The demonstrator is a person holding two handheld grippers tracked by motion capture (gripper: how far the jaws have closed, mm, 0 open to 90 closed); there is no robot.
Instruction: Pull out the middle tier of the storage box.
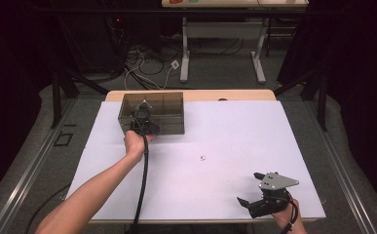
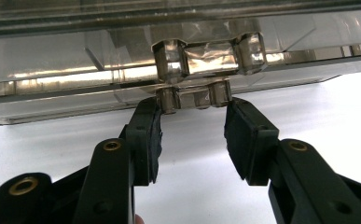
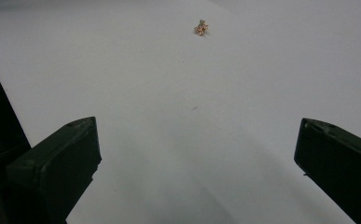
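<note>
Left gripper (image 2: 192, 126) set against the front wall of a smoky clear box (image 1: 169, 109) at the far left part of the white surface (image 1: 225, 185). Jaws partly closed, their tips flanking the box's small clear latch (image 2: 194, 95) low on that wall; tips seemed to touch the ends of the lower latch piece, though a firm clamp could not be told. Left hand (image 1: 135, 142) seen just in front of the box in the high view, forearm running in from the bottom edge, black cable (image 1: 143, 180) trailing back along it. Box stood upright, lid shut, dividers faintly visible through the tinted top.

Right gripper (image 1: 248, 195) rested near the front right corner of the surface, well apart from the box. Jaws stood wide with nothing between them, bare white surface showing in the gap in the right gripper view. Grey three-cornered plate (image 1: 277, 181) sat on top of it, right hand (image 1: 288, 214) at the bottom edge.

Tiny pale, orange-tinged object (image 3: 201, 28) lay alone near the middle of the surface, between the two grippers and touching neither; too small to identify.
</note>
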